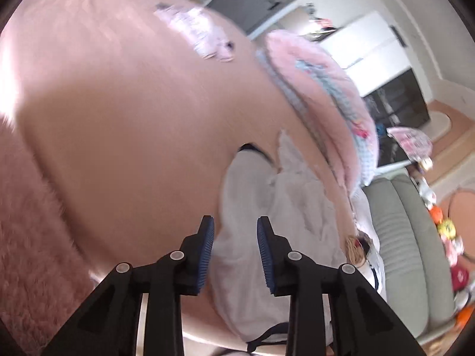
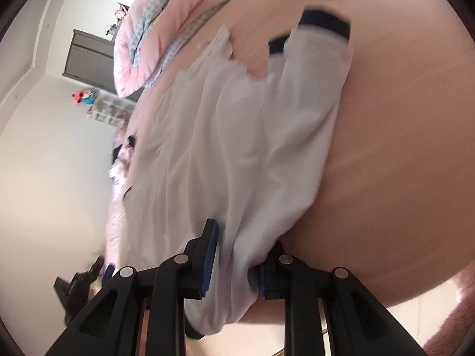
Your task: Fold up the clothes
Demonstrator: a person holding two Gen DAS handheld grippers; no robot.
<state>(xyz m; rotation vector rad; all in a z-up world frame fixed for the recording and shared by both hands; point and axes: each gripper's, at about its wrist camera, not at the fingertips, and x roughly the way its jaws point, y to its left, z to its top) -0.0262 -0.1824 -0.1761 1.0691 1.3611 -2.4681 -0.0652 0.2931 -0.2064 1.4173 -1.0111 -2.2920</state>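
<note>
Spread on the smooth pink bed sheet: one white, thin, crumpled garment with navy-blue cuffs, gathered in soft folds and running away from the camera toward the one pink quilt with blue checked trim. Two dark cuffs visible at its far end, side by side, touching the sheet. Left of the garment in the right wrist view, only a pale wall and a grey door.

Near end of the garment bunched between the blue pads of the right gripper, jaws narrowed and pressing on the cloth, so clamped on it; the right pad half hidden by fabric.

In the left wrist view, the same garment lying right of the bare middle of the sheet, between it and the quilt. Left gripper poised over the garment's near part, jaws partly apart, nothing pinched between them, cloth seen through the gap but whether touched cannot be told. One small lilac piece of clothing further off on the sheet, well apart from the garment. Picture blurred.
</note>
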